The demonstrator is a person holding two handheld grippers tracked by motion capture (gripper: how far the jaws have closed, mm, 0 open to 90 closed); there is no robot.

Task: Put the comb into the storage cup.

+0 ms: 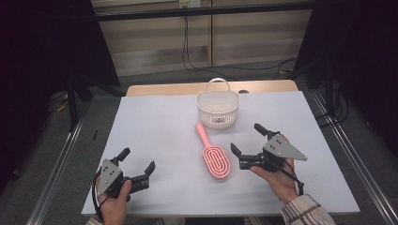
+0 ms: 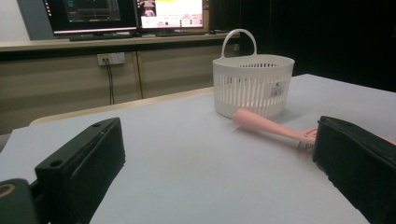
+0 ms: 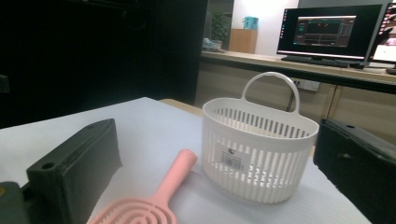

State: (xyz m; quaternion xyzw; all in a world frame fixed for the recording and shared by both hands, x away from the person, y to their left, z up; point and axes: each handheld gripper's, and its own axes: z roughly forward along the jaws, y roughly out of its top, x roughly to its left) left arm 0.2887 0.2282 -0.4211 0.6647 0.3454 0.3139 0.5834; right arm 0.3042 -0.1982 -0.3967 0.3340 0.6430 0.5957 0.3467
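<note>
Two spread tools (image 1: 139,165) (image 1: 248,138) flank one pink, slotted, oval-headed hairbrush (image 1: 213,156).

Right claw (image 3: 219,186) sits wide open, its two black jaws low at either side of the frame with nothing between them. Ahead, the pink hairbrush (image 3: 159,198) lies flat on the white counter (image 3: 140,121), handle angled toward the white slotted basket (image 3: 259,154), which stands upright just beyond.
</note>
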